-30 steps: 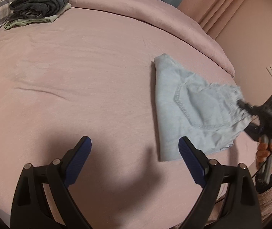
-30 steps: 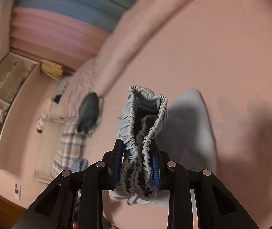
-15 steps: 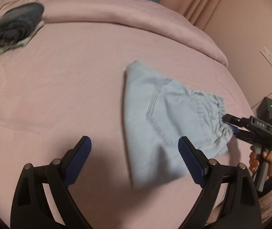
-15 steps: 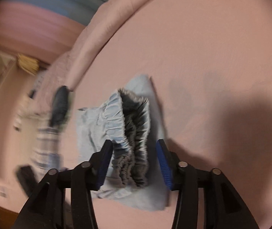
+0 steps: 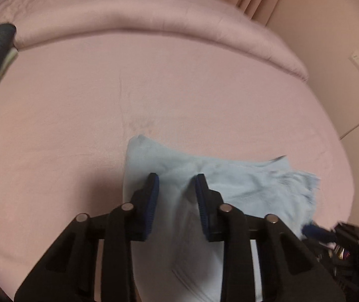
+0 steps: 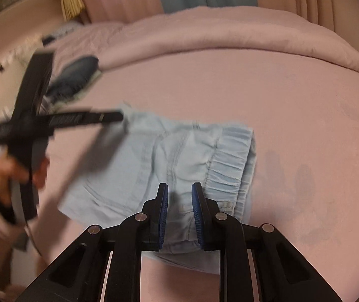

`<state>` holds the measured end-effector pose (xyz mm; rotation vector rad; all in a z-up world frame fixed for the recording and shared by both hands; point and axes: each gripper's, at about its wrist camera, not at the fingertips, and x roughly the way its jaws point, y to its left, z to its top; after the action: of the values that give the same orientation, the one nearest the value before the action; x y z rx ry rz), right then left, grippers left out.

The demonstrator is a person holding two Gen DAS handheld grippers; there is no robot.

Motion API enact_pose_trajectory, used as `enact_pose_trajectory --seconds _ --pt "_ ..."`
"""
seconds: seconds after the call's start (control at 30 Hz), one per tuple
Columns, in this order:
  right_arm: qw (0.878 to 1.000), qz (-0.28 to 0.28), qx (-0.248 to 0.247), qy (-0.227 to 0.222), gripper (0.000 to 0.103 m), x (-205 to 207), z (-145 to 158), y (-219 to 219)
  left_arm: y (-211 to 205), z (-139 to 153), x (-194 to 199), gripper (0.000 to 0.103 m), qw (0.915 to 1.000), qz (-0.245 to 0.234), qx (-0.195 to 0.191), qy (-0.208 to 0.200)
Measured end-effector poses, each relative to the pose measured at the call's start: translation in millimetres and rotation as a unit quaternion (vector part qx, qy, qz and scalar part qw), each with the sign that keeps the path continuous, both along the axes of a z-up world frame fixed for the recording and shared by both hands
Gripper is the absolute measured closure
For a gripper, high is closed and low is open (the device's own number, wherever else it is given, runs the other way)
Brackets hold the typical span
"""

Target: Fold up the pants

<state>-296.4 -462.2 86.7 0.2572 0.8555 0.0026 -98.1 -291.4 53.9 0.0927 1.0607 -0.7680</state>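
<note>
Here, in the left wrist view, our left tool (image 5: pixel 177 191) has just been closing over the pale blue pants (image 5: pixel 242 183) low in the frame on the bed (image 5: pixel 154 88); whether the pads pinch cloth we cannot tell. In the right wrist view, our right tool (image 6: pixel 179 196) has just been closing at the waistband, bottom centre, grip likewise unclear. We should catch every layer before lifting.

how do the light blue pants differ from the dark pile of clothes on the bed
The pants are pale blue; the dark pile is grey-navy. The pants lie fairly flat close to the camera; the dark pile sits bunched up far back, beside the duvet. Both rest on the pink bed.
</note>
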Motion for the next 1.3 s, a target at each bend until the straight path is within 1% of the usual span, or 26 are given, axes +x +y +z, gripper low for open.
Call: enact_pose_trajectory --seconds 0.07,0.1,0.13,0.23,0.3,0.37,0.43,0.5,0.53,0.63,0.67,0.73,0.77,0.8,0.83,0.87,0.9,1.0,1.07,1.1,1.13,1.2,1.23,1.3 --pt "1.000 0.007 -0.004 0.013 0.081 1 -10 1 -5 -13 8 0.079 0.9999 -0.002 0.002 0.017" --pt "1.000 0.009 -0.007 0.014 0.081 2 -13 1 -6 -15 10 0.080 0.9999 -0.003 -0.004 0.012" --pt "1.000 0.010 -0.009 0.015 0.082 3 -13 2 -6 -15 11 0.081 0.9999 -0.004 -0.009 0.011" --pt "0.999 0.017 -0.014 0.031 0.082 11 -12 6 2 -13 14 0.081 0.9993 -0.003 -0.029 0.023" --pt "0.999 0.011 0.002 0.035 0.082 12 -5 2 14 -7 9 0.080 0.9989 0.003 -0.039 0.027" --pt "1.000 0.010 0.014 0.019 0.081 14 6 2 26 0 -5 0.080 0.9988 0.001 -0.047 0.015" --pt "0.999 0.028 0.020 -0.008 0.081 15 19 10 40 8 -24 0.080 0.9980 -0.011 -0.062 0.004" --pt "0.998 0.048 0.026 -0.016 0.081 25 24 18 50 10 -43 0.080 0.9973 -0.024 -0.069 0.004" --pt "0.998 0.055 0.030 -0.014 0.081 33 25 23 55 8 -53 0.081 0.9973 -0.029 -0.067 0.004" --pt "0.996 0.087 0.029 -0.015 0.081 61 25 44 63 -9 -79 0.083 0.9967 -0.052 -0.055 0.029" --pt "0.995 0.093 0.028 -0.013 0.081 69 23 48 65 -14 -88 0.083 0.9967 -0.056 -0.051 0.029" --pt "0.994 0.106 0.034 0.006 0.081 91 18 58 72 -18 -100 0.083 0.9962 -0.062 -0.057 0.021" --pt "0.993 0.108 0.034 0.032 0.081 106 8 60 76 -18 -103 0.083 0.9958 -0.062 -0.062 0.028" --pt "0.992 0.101 0.024 0.068 0.081 120 -4 62 81 -20 -104 0.083 0.9955 -0.057 -0.067 0.035" --pt "0.991 0.097 0.022 0.087 0.081 123 -11 64 85 -22 -105 0.083 0.9952 -0.050 -0.072 0.043" --pt "0.991 0.092 0.025 0.095 0.081 127 -14 63 88 -23 -106 0.083 0.9950 -0.046 -0.076 0.046" --pt "0.991 0.091 0.025 0.091 0.081 130 -8 65 91 -23 -108 0.083 0.9949 -0.044 -0.079 0.046" --pt "0.993 0.102 0.025 0.060 0.081 135 10 73 87 -23 -117 0.083 0.9957 -0.044 -0.073 0.037" --pt "0.992 0.110 0.023 0.052 0.081 145 17 79 84 -25 -118 0.083 0.9961 -0.043 -0.069 0.034" --pt "0.992 0.115 0.023 0.055 0.081 152 15 81 85 -26 -117 0.083 0.9962 -0.041 -0.069 0.035" --pt "0.990 0.118 0.017 0.069 0.081 160 9 83 85 -27 -117 0.083 0.9962 -0.040 -0.069 0.035" --pt "0.985 0.121 0.001 0.121 0.081 181 -13 84 88 -29 -117 0.083 0.9966 -0.038 -0.066 0.031" --pt "0.984 0.124 0.008 0.124 0.081 186 -19 84 90 -30 -117 0.083 0.9971 -0.037 -0.061 0.028" --pt "0.985 0.117 0.030 0.122 0.081 186 -17 77 92 -31 -119 0.082 0.9970 -0.036 -0.061 0.030"
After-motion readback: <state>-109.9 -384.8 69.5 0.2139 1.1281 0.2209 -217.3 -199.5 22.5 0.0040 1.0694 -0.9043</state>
